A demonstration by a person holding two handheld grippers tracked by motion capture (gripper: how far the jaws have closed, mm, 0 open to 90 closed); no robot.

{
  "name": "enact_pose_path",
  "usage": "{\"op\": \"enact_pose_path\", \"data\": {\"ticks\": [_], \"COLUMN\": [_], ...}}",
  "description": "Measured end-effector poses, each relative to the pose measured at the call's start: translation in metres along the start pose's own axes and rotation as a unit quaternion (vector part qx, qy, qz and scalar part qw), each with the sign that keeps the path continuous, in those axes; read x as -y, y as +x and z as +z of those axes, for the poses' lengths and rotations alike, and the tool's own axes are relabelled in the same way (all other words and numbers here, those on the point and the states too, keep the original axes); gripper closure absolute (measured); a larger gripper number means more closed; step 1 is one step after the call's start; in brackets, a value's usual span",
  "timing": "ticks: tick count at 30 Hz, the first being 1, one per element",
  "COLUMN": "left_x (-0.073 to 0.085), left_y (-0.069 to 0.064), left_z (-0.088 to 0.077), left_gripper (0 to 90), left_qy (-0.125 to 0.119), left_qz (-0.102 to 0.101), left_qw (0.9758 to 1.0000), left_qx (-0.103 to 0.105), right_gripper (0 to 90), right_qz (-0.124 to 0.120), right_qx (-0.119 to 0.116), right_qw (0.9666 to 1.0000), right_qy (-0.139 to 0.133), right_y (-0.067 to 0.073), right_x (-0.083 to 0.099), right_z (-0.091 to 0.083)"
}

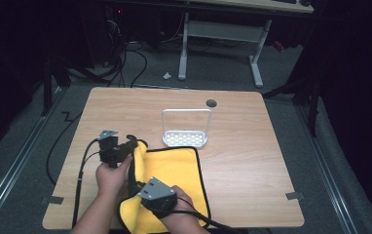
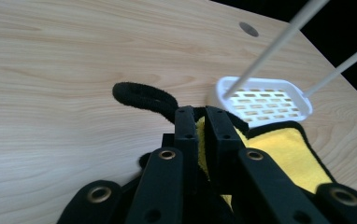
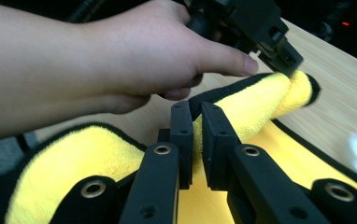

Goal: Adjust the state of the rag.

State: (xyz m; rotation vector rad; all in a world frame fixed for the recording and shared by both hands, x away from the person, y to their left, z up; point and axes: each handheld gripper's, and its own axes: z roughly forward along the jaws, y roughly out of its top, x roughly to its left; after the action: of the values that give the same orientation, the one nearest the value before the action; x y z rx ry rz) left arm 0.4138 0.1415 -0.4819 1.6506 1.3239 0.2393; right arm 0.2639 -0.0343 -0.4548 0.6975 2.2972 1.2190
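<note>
A yellow cloth (image 1: pixel 174 170) with black edging lies at the table's near middle, its left edge lifted and partly folded over. My left gripper (image 1: pixel 131 146) is shut on the cloth's far left corner (image 2: pixel 202 140), where a black hanging loop (image 2: pixel 141 95) sticks out past the jaws. My right gripper (image 1: pixel 142 197) is shut on the same left edge nearer the front, the yellow pile (image 3: pixel 197 140) pinched between its jaws. In the right gripper view the hand holding the left gripper (image 3: pixel 286 58) reaches across above the raised edge.
A small white perforated tray (image 1: pixel 186 138) with a tall wire handle (image 1: pixel 186 113) stands just beyond the cloth. A round grommet hole (image 1: pixel 211 103) sits in the tabletop (image 1: pixel 252 146) farther back. A desk frame and cables are on the floor beyond the table.
</note>
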Motion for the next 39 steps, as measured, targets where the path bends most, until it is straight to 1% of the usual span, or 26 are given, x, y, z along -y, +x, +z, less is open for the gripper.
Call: {"op": "enact_pose_path", "data": {"ticks": [1,4,6,10,13,15,17,19,21,23,25,28,29,30,31,32,33,34,35,36,38,39], "left_x": [0.000,-0.001,-0.002,-0.002,-0.001,0.000,0.000,0.002,0.002,0.004,0.006,0.008,0.009,0.010,0.011,0.012,0.013,0.013,0.013,0.014,0.014,0.014], "left_y": [-0.005,-0.026,-0.036,-0.053,-0.061,-0.069,-0.073,-0.077,-0.082,-0.086,-0.091,-0.097,-0.098,-0.099,-0.101,-0.103,-0.104,-0.105,-0.106,-0.106,-0.106,-0.105], "left_z": [0.004,0.020,0.028,0.039,0.043,0.047,0.050,0.054,0.057,0.062,0.066,0.071,0.074,0.075,0.076,0.076,0.076,0.076,0.075,0.075,0.073,0.072], "left_gripper": [83.9,83.8,83.8,83.7,83.7,83.7,83.6,83.4,83.2,83.1,83.0,81.7,79.4,73.4,66.4,63.1,59.1,55.7,53.4,52.7,51.9,51.7], "left_qy": [0.000,0.008,0.009,0.013,0.009,0.010,0.013,0.015,0.017,0.021,0.019,0.023,0.023,0.026,0.024,0.016,0.015,0.014,0.016,0.016,0.019,0.020], "left_qz": [0.001,0.019,0.022,0.033,0.031,0.040,0.043,0.042,0.049,0.055,0.053,0.051,0.051,0.045,0.042,0.047,0.046,0.049,0.053,0.056,0.063,0.065], "left_qw": [1.0000,0.9998,0.9997,0.9993,0.9993,0.9989,0.9986,0.9987,0.9982,0.9978,0.9981,0.9983,0.9984,0.9986,0.9985,0.9982,0.9979,0.9976,0.9974,0.9972,0.9968,0.9968], "left_qx": [0.002,-0.003,-0.002,-0.014,-0.017,-0.023,-0.027,-0.026,-0.031,-0.030,-0.025,-0.016,-0.004,0.014,0.023,0.033,0.043,0.048,0.048,0.047,0.044,0.044], "right_gripper": [84.6,84.5,84.5,84.5,84.4,84.4,84.3,84.2,84.2,84.1,84.0,83.6,82.9,80.4,77.6,75.8,72.2,69.3,69.1,69.1,69.0,69.0], "right_qz": [0.006,0.017,0.026,0.037,0.041,0.043,0.047,0.049,0.055,0.060,0.063,0.067,0.068,0.071,0.075,0.077,0.086,0.097,0.105,0.115,0.119,0.127], "right_qx": [0.004,0.017,0.024,0.035,0.042,0.047,0.052,0.058,0.062,0.066,0.068,0.071,0.071,0.073,0.075,0.079,0.088,0.090,0.092,0.098,0.104,0.104], "right_qw": [1.0000,0.9997,0.9994,0.9986,0.9981,0.9977,0.9971,0.9964,0.9955,0.9945,0.9938,0.9929,0.9927,0.9921,0.9915,0.9912,0.9899,0.9892,0.9886,0.9872,0.9864,0.9855], "right_qy": [0.003,0.005,0.007,0.014,0.019,0.024,0.030,0.038,0.047,0.055,0.060,0.068,0.070,0.074,0.075,0.074,0.070,0.064,0.057,0.052,0.045,0.044], "right_y": [-0.005,-0.019,-0.028,-0.039,-0.047,-0.051,-0.055,-0.059,-0.063,-0.067,-0.070,-0.074,-0.074,-0.076,-0.078,-0.080,-0.082,-0.085,-0.088,-0.090,-0.093,-0.094], "right_x": [0.005,0.020,0.029,0.044,0.055,0.060,0.067,0.074,0.081,0.088,0.092,0.098,0.100,0.102,0.104,0.106,0.109,0.111,0.113,0.115,0.117,0.118], "right_z": [-0.005,-0.020,-0.027,-0.037,-0.043,-0.046,-0.049,-0.052,-0.055,-0.057,-0.058,-0.063,-0.064,-0.066,-0.069,-0.071,-0.075,-0.079,-0.083,-0.086,-0.091,-0.093]}}
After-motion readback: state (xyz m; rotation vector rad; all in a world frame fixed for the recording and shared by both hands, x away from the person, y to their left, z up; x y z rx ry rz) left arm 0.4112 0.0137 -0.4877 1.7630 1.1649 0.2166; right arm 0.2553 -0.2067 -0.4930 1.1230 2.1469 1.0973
